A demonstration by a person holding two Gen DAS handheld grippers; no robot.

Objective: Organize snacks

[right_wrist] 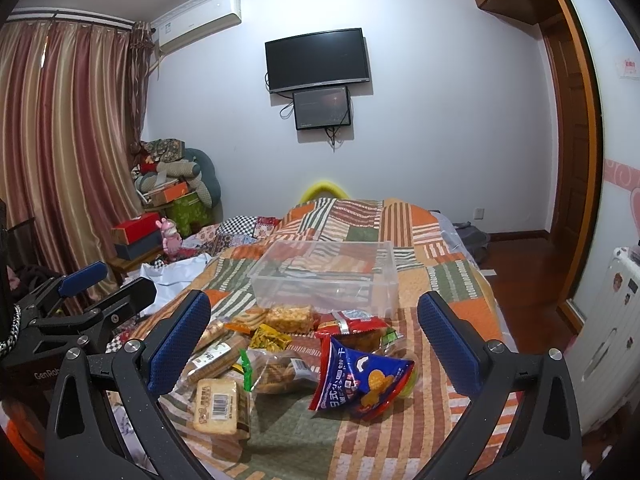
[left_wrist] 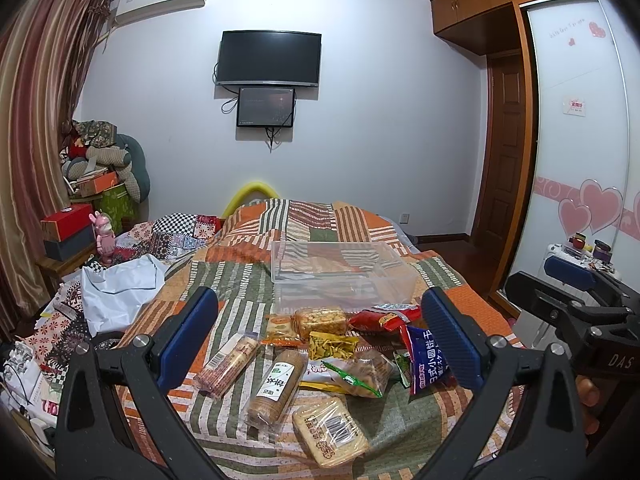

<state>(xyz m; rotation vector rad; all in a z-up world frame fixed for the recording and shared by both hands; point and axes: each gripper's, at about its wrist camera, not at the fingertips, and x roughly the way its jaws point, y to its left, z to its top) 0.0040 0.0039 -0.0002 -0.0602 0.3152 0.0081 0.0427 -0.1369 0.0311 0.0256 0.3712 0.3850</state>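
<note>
Left wrist view: left gripper [left_wrist: 320, 344] spread wide, nothing between its blue pads, hovering over the snack pile on the patchwork quilt [left_wrist: 224, 280]. Clear plastic bin [left_wrist: 340, 272] sits at 12 o'clock from the pile, just beyond it, nothing visible inside. Pile items: pink-wrapped cookie roll [left_wrist: 228, 364] at 9 o'clock, brown biscuit roll [left_wrist: 276, 388] beside it toward 6, flat cracker pack with barcode [left_wrist: 330, 432] at 6 o'clock, yellow snack packet [left_wrist: 332, 346] in the middle, orange cracker pack [left_wrist: 320, 320] at 12 touching the bin's front wall, red packet [left_wrist: 384, 318] at 1 o'clock, blue biscuit bag [left_wrist: 426, 360] at 3 o'clock close to the right pad. Right gripper [left_wrist: 568, 280] shows at the 3 o'clock edge, off the pile.

Right wrist view: right gripper [right_wrist: 314, 344] also wide apart, holding nothing. Blue biscuit bag [right_wrist: 360, 380] lies between its fingers, not touched. Cracker pack [right_wrist: 218, 406] at 8 o'clock near the left pad, yellow packet [right_wrist: 270, 338] and red packet [right_wrist: 352, 322] behind, bin [right_wrist: 328, 276] at 12. Left gripper [right_wrist: 106, 280] visible at 9 o'clock, wide as well.
</note>
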